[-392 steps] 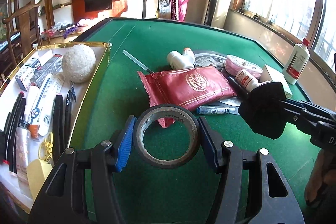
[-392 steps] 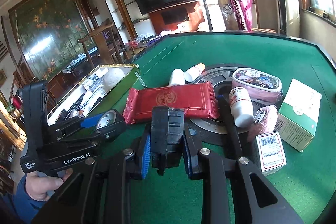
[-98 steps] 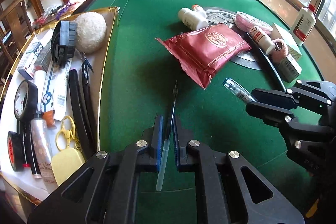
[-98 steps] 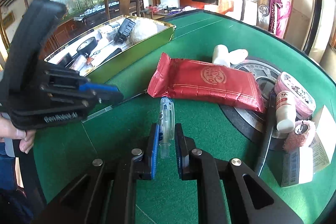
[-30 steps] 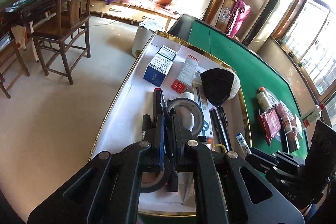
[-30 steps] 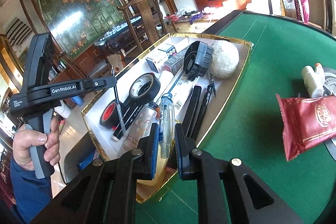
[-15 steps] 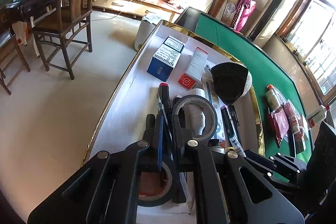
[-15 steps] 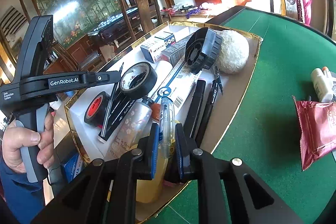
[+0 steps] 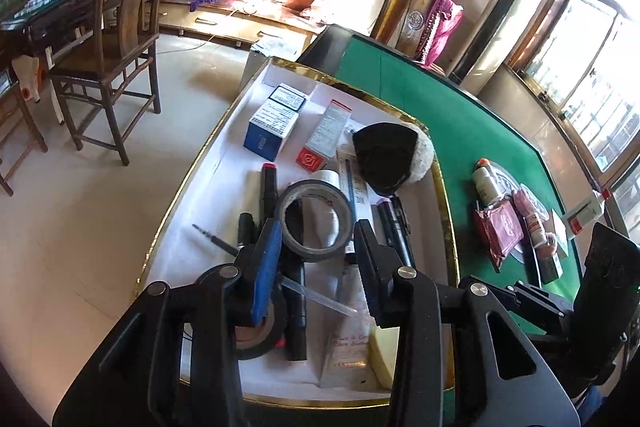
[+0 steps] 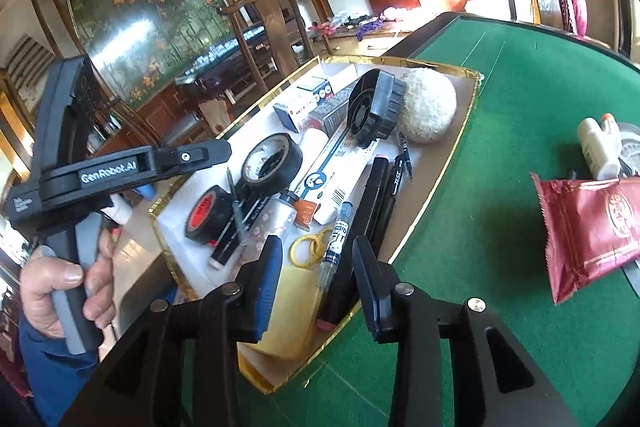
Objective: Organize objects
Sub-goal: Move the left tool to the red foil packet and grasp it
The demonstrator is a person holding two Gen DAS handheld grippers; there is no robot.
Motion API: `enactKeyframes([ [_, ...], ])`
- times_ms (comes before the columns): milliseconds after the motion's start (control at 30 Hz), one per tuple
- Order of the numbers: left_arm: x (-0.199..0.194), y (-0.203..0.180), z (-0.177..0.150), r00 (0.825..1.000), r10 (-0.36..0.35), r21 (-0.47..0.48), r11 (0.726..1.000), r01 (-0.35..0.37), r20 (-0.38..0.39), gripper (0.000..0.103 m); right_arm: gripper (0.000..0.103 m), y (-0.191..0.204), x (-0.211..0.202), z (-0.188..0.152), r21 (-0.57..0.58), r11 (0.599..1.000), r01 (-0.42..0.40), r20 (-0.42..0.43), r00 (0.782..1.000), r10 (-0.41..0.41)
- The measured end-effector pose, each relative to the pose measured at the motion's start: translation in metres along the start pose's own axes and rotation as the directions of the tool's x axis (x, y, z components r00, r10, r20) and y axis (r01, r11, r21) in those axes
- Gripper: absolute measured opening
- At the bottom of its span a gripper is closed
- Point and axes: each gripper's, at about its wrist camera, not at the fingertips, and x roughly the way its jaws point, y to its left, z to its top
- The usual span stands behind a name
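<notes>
**Both grippers open over gold-rimmed tray, pens lying in it**

Left gripper [image 9: 318,259] hangs over the white-lined, gold-edged cardboard tray [image 9: 208,163]. Its jaws have just been opening and stand moderately apart, gripping nothing. The thin clear-barrelled pen [image 9: 280,277] lies loose in the tray below them, slanted across the black markers [image 9: 296,307], tip toward the tray's left side.

Right gripper [image 10: 314,283] sits over the tray's near corner; jaws also just opened, moderately apart, pads not pressing anything. The clear-bodied blue-and-white printed pen [image 10: 336,243] lies between and beyond the fingers, on the tray contents beside the yellow-handled scissors [image 10: 310,247] and a black marker.

Also in tray: grey-brown roll of tape [image 9: 314,221], black tape roll with red core [image 10: 206,213], cream fibre ball [image 10: 426,107], black round ribbed fan-like part [image 10: 372,109], small boxes.

Red foil packet [image 10: 588,227] and white plastic bottle [image 10: 598,143] lie on the green felt table [image 10: 480,187], well apart from the tray.

A person's hand [image 10: 60,287] grips the left gripper's handle.
</notes>
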Motion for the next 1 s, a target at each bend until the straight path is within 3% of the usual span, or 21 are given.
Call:
enactKeyframes([
  [167, 0.007, -0.052, -0.007, 0.998, -0.056, 0.131, 0.990, 0.059, -0.029, 0.036, 0.036, -0.031, -0.052, -0.015, 0.021, 1.000, -0.018, 0.034, 0.999, 0.018],
  [300, 0.031, -0.111, -0.011, 0.989, -0.119, 0.243, 0.960, 0.136, -0.082, 0.053, 0.036, -0.081, -0.114, -0.033, 0.047, 0.998, 0.040, 0.105, 0.993, -0.045],
  [500, 0.088, -0.218, -0.005, 0.963, -0.182, 0.422, 0.871, 0.252, -0.199, 0.059, 0.046, -0.161, -0.194, -0.063, 0.184, 0.977, 0.104, 0.203, 0.969, -0.141],
  [600, 0.120, -0.259, 0.002, 0.973, -0.127, 0.526, 0.823, 0.212, -0.193, 0.059, 0.046, -0.190, -0.212, -0.074, 0.262, 0.962, 0.074, 0.237, 0.961, -0.139],
  [667, 0.144, -0.272, 0.008, 0.968, -0.090, 0.556, 0.805, 0.209, -0.233, 0.063, 0.046, -0.200, -0.219, -0.073, 0.303, 0.953, 0.028, 0.258, 0.960, -0.110],
  [767, 0.176, -0.273, 0.016, 0.948, -0.058, 0.532, 0.816, 0.225, -0.312, 0.064, 0.046, -0.209, -0.222, -0.073, 0.321, 0.947, -0.021, 0.264, 0.962, -0.068],
  [900, 0.185, -0.267, 0.010, 0.904, -0.153, 0.458, 0.821, 0.341, -0.399, 0.064, 0.046, -0.212, -0.222, -0.074, 0.338, 0.939, -0.066, 0.260, 0.965, -0.026],
  [1000, 0.173, -0.276, -0.012, 0.903, -0.140, 0.515, 0.782, 0.353, -0.406, 0.070, 0.046, -0.213, -0.222, -0.075, 0.348, 0.934, -0.082, 0.259, 0.966, -0.012],
])
